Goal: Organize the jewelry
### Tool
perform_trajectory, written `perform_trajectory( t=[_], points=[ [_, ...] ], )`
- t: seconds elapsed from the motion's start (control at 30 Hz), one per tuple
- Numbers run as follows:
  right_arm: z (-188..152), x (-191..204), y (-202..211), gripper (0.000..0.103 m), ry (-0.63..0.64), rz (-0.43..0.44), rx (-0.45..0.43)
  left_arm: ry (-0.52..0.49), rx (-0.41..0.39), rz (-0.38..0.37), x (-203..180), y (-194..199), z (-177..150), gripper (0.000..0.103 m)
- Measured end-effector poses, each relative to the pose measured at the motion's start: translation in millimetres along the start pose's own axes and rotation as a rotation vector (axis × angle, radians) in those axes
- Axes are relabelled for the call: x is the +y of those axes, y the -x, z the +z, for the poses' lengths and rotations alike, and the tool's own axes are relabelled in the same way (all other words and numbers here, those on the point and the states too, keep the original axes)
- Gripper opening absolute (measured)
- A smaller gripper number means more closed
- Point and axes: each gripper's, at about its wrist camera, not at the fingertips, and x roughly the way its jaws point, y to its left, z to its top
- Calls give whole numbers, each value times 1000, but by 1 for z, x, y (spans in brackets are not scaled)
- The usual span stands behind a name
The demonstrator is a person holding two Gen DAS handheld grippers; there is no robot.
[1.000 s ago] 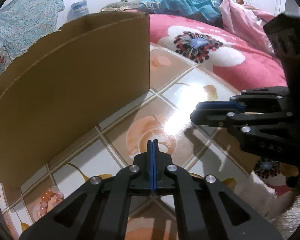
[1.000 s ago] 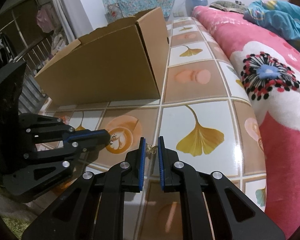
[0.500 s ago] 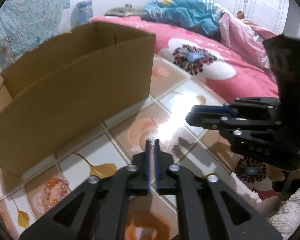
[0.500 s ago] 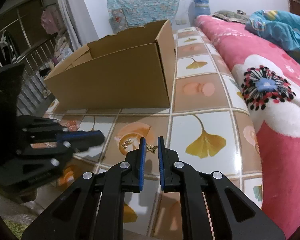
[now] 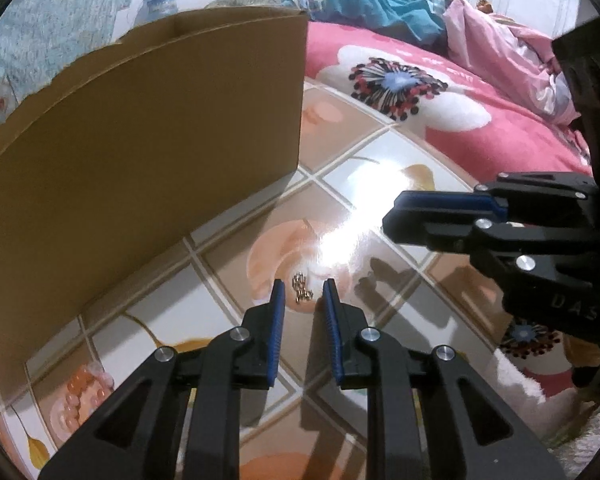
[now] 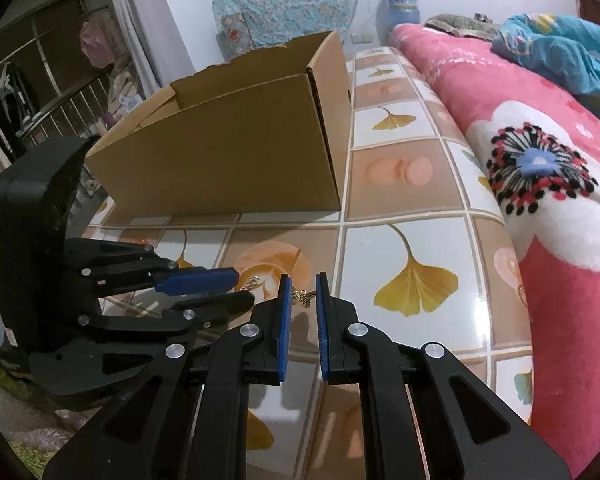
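Now the left gripper has spread its jaws, which were pinched together a moment ago, and a small gold chain lies loose on the glossy tiled floor between them. Rightward, the right gripper holds a thin gold butterfly charm between blue ribbed pads, as before. Behind stands a matte cardboard box.

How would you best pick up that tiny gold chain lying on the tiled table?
Probably from straight above, closing the left gripper across the bunched middle of the gold chain. It lies flat in a small heap on the tiled table, so no side offers an edge.
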Motion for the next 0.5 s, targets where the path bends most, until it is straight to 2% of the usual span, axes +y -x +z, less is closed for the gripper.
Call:
perform_trajectory(
  t=[0.03,0.07,0.1,0.27,0.5],
  points=[
    [-1,0,0,10,-2,0,1,-17,-4,9,-2,-1,1,17],
    [-1,-1,-1,10,-4,0,2,-36,-8,24,-5,-2,1,7],
    [-1,-2,-2,10,-7,0,3,-55,-12,36,-6,-2,2,4],
    [1,-5,-2,10,-14,-1,3,-40,-32,25,-2,2,3,3],
    [2,-4,4,10,-13,-1,-13,23,-102,2,11,37,3,3]
  ],
)
